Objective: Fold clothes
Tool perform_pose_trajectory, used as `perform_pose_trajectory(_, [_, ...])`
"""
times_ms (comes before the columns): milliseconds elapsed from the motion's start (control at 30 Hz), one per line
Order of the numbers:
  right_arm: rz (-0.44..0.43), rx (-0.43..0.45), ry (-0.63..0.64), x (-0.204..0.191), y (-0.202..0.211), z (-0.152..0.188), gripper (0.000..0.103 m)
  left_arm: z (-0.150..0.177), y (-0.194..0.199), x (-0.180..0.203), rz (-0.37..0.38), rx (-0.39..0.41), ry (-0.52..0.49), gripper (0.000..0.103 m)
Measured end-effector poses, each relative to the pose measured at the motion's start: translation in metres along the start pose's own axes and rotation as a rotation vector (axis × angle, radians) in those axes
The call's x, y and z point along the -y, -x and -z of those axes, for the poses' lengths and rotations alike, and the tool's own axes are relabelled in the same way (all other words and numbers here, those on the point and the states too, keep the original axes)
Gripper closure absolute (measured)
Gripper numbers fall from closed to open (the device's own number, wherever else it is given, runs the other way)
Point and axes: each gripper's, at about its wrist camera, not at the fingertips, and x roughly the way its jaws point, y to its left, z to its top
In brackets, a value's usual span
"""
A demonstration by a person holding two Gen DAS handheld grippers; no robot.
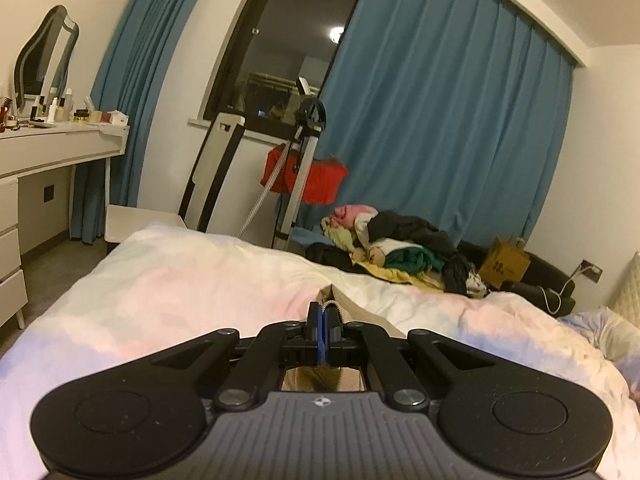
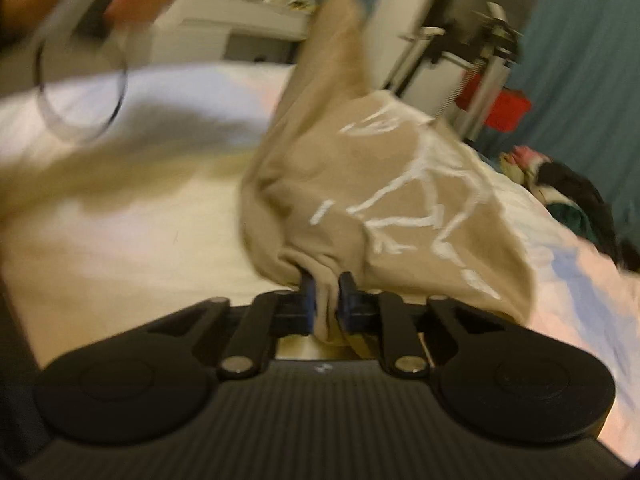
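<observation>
1. Tan garment [image 2: 360, 200] with white print is bunched over the bed [image 2: 120, 220], pinched by the right gripper [image 2: 326, 296].
2. Left gripper [image 1: 322, 320] is pressed together on its edge [image 1: 340, 304], above the bed.
3. Clothes pile [image 1: 400, 248] sits at the bed's far side.

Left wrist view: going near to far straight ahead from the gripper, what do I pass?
left gripper, shut on the beige garment → white duvet → pile of unfolded clothes → blue curtain.
</observation>
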Motion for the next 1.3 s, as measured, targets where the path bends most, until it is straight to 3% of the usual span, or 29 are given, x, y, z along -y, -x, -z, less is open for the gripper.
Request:
perform_pose_trajectory(167, [0.077,0.073,-0.301,0.067,0.028,-0.005,0.091,0.010,-0.008,0.013,0.024,-0.042,-0.038,0.102])
perform_pose_trajectory(300, [0.173,0.089,-0.555,0.124,0.038,0.007,0.091,0.023,-0.018,0.030,0.090,-0.088,-0.056,0.102])
perform_pose_trajectory(433, [0.257,-0.035,-0.820,0.171,0.025,0.038,0.089,0.044,-0.035,0.052,0.161,-0.158,-0.074,0.102])
perform_pose_trajectory(533, [0.288,-0.185,-0.961,0.190,0.009,0.063,0.067,0.058,-0.050,0.070,0.194,-0.196,-0.107,0.102])
perform_pose_trajectory(600, [0.309,-0.217,-0.931,0.186,0.011,0.065,0.053,0.059,-0.056,0.075,0.218,-0.196,-0.095,0.102])
perform_pose_trajectory(633, [0.326,-0.214,-0.894,0.182,0.018,0.062,0.039,0.059,-0.057,0.077,0.230,-0.193,-0.083,0.102])
perform_pose_trajectory(700, [0.383,-0.156,-0.817,0.173,0.038,0.050,0.028,0.058,-0.056,0.078,0.251,-0.179,-0.065,0.102])
perform_pose_trajectory(800, [0.398,0.006,-0.721,0.159,0.068,0.035,0.023,0.053,-0.049,0.078,0.278,-0.146,-0.051,0.102])
perform_pose_trajectory(933, [0.275,0.169,-0.584,0.125,0.062,0.011,0.018,0.050,-0.037,0.078,0.319,-0.106,-0.039,0.102])
perform_pose_trajectory(1000, [0.206,0.177,-0.526,0.106,0.042,-0.004,0.018,0.051,-0.031,0.079,0.330,-0.089,-0.049,0.102])
perform_pose_trajectory(1100, [0.192,0.161,-0.461,0.087,0.011,-0.021,0.018,0.053,-0.022,0.082,0.336,-0.074,-0.074,0.102])
perform_pose_trajectory(1233, [0.119,0.111,-0.512,0.089,-0.017,-0.023,0.019,0.057,-0.016,0.083,0.335,-0.080,-0.086,0.102])
perform_pose_trajectory(1300, [0.164,0.084,-0.481,0.085,-0.028,-0.022,0.019,0.059,-0.015,0.083,0.325,-0.073,-0.095,0.102])
